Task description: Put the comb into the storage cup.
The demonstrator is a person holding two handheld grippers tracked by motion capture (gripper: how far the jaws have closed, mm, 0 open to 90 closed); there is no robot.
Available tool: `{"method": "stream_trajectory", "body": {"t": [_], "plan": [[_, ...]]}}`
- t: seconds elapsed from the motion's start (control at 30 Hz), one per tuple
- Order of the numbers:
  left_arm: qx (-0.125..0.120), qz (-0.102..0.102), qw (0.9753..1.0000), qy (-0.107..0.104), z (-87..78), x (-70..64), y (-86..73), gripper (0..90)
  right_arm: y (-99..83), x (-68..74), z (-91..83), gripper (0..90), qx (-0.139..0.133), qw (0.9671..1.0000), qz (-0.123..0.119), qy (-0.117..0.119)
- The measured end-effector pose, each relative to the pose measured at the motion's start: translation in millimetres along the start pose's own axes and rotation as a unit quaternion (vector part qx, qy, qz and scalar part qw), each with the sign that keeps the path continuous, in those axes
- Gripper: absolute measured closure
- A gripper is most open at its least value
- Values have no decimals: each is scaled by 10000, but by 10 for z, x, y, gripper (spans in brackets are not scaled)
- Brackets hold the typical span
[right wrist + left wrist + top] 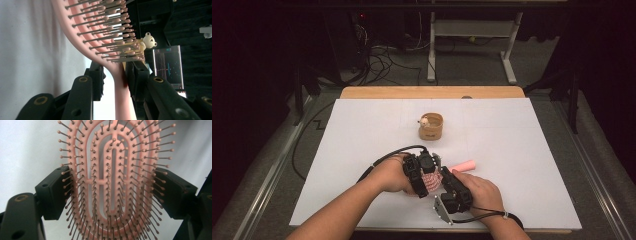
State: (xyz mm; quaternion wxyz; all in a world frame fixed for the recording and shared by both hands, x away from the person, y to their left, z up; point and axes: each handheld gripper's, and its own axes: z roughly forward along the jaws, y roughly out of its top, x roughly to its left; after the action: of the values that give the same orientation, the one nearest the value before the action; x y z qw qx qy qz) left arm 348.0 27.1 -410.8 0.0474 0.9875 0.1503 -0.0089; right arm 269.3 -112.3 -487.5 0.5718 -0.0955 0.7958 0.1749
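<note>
Left tongs [110, 192] clamp the pink plastic vented hairbrush [112, 177] across its head; right tongs [113, 75] grip its neck, above the white bench [362, 150]. Step: two-handed hold/handover, prob. Next: one releases w/o dropping; small round wooden basket [431, 126] farther off.

You are clamping the pink vented hairbrush [112, 182] by its head with the left gripper [112, 192], bristles facing the camera. Both black jaws are pressing against the head's outer edges, and the white table surface [27, 147] is showing behind it.
</note>
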Motion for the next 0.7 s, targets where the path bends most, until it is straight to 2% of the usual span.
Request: {"method": "stream_trajectory", "body": {"t": [0.23, 0.5, 0.7], "plan": [[7, 2, 10000, -21, -2, 1, 2, 198, -2, 30, -4, 721, 67, 10000, 10, -44], [-32, 18, 10000, -66, -24, 8, -5, 196, 6, 40, -7, 758, 206, 9995, -213, -67], [-165, -13, 9998, -110, -57, 19, -18, 194, 7, 45, 0, 792, 294, 9990, -321, -84]]}}
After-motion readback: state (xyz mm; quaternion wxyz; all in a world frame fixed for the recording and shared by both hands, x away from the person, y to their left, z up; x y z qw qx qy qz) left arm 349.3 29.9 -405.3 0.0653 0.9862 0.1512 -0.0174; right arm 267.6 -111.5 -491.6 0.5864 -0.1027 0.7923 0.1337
